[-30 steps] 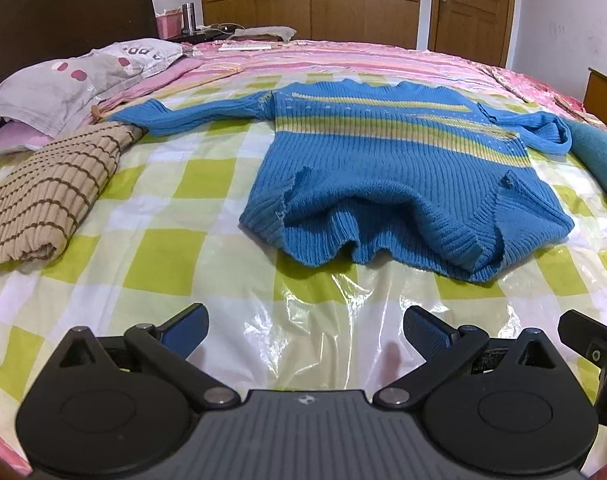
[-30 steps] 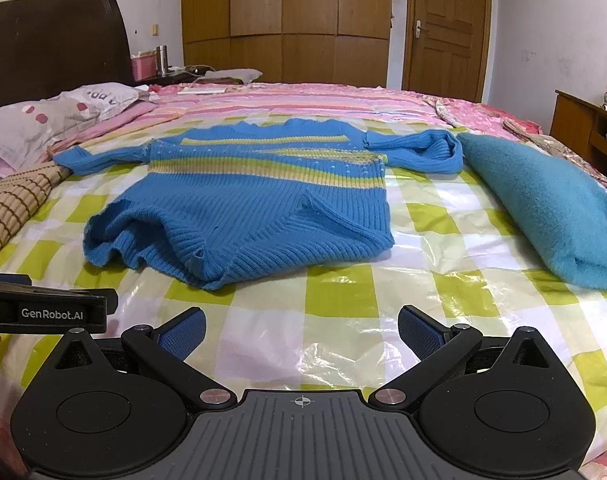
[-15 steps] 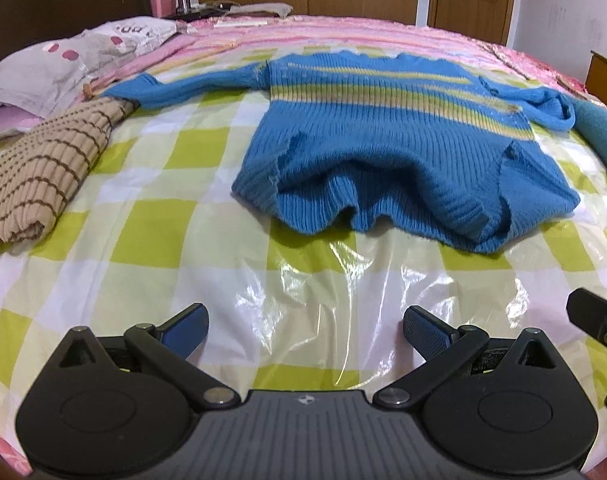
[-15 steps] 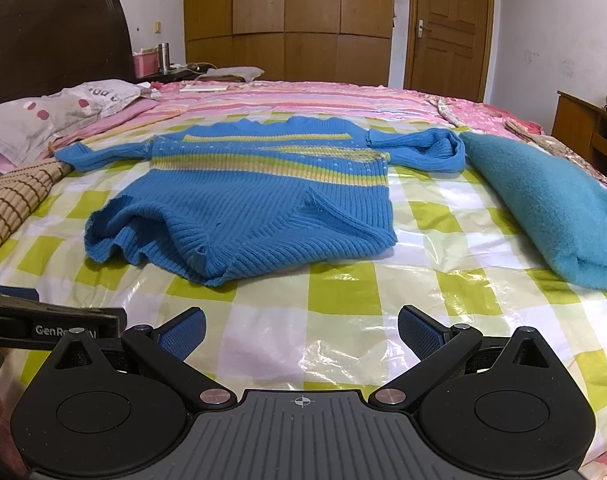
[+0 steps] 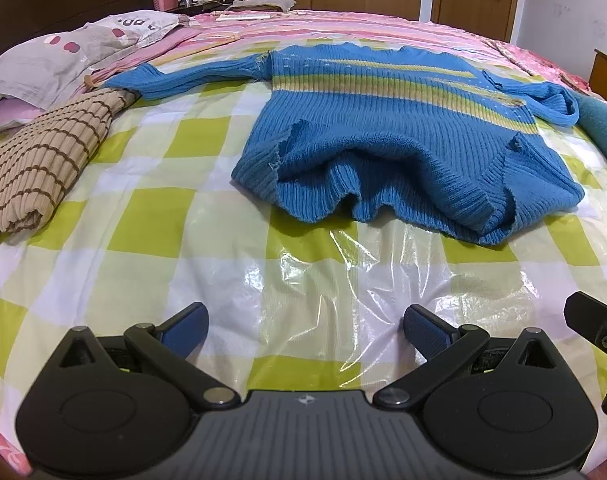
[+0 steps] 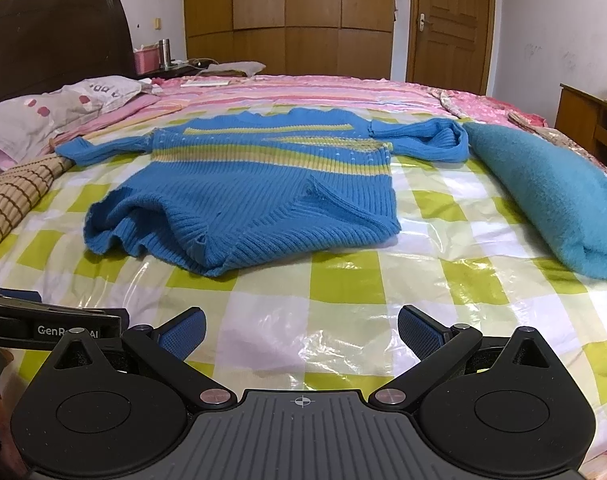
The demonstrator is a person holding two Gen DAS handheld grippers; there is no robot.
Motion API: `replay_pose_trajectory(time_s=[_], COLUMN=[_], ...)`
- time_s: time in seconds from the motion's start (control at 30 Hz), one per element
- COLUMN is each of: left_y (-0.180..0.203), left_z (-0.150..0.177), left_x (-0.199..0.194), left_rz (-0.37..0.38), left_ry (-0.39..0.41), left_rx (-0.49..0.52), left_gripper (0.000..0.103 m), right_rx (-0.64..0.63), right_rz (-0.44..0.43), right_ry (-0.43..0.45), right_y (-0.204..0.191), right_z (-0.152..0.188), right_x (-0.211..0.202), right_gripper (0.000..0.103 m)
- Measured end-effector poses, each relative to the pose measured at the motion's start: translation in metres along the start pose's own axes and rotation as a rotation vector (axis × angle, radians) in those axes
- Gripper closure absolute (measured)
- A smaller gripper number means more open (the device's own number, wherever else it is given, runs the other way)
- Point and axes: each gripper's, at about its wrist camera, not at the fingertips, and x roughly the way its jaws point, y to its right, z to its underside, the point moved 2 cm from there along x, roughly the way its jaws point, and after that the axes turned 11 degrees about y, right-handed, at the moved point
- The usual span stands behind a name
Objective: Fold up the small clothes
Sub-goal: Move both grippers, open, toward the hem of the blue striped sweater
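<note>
sweater (image 5: 403, 136) btwn striped cloth (image 5: 39, 168), teal blanket (image 6: 551, 200)

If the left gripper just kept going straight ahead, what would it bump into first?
Probably the rumpled hem of the blue knitted sweater with yellow stripes; only clear plastic sheet over the checked bedcover lies before the open left gripper.

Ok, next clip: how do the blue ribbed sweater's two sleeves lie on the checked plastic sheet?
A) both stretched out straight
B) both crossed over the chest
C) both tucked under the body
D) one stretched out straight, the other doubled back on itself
D: on the blue ribbed sweater, the sleeve toward the pillow lies straight, while the other sleeve bends back beside the teal blanket.
</note>
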Motion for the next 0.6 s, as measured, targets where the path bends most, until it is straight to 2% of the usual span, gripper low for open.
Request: replay_pose_trajectory(time_s=[0.6], left_y=[0.0010], left_z=[0.0023], left_x=[-0.0002], left_rz=[0.003], left_ry=[0.002], left_rx=[0.002], left_gripper=[0.000], right_rx=[0.000], right_rz=[-0.004], right_ry=[-0.002], right_y=[-0.0021], right_z=[0.0016], right_x=[0.0014], right_gripper=[0.002])
